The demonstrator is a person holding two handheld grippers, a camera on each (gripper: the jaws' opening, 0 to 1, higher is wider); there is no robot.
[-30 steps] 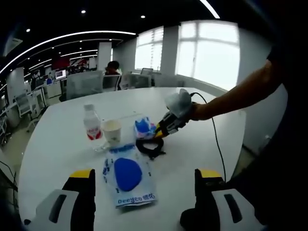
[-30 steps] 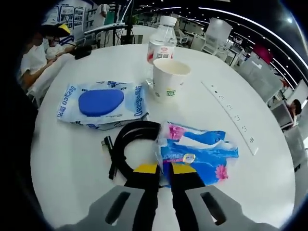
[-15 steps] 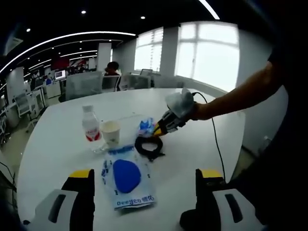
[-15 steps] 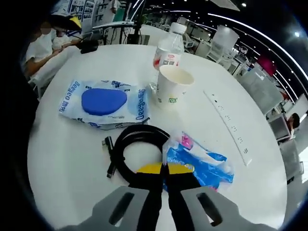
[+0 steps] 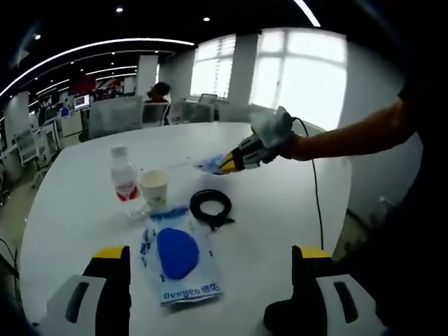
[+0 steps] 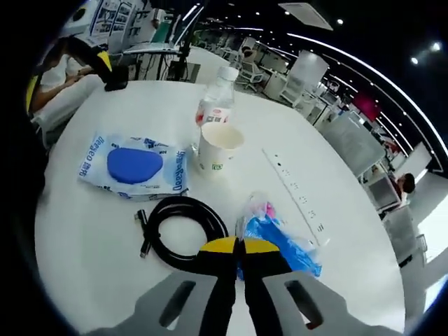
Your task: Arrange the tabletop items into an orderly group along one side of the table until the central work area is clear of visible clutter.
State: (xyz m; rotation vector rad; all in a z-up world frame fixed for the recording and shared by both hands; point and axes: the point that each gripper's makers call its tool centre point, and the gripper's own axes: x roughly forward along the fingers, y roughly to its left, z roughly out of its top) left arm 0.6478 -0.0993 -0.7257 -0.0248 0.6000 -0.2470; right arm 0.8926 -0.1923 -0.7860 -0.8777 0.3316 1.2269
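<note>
Right gripper (image 6: 236, 246) is pinching the blue packet (image 6: 278, 236) between closed jaws, lifting it off the white table (image 6: 91, 231); in the left gripper view I'm seeing that gripper (image 5: 232, 162) holding the packet (image 5: 212, 164) in the air above the table (image 5: 280, 203). Left gripper (image 5: 210, 262) is hanging wide, jaws well apart, gripping nothing. Black cable coil (image 6: 178, 225) is lying just beside the right jaws, flat on the table. Past it, the wipes pack (image 6: 133, 166) with the blue lid is lying flat. Paper cup (image 6: 217, 147) is standing upright beside it, water bottle (image 6: 213, 105) just behind, near touching. White power strip (image 6: 294, 189) is lying apart on the other side.
</note>
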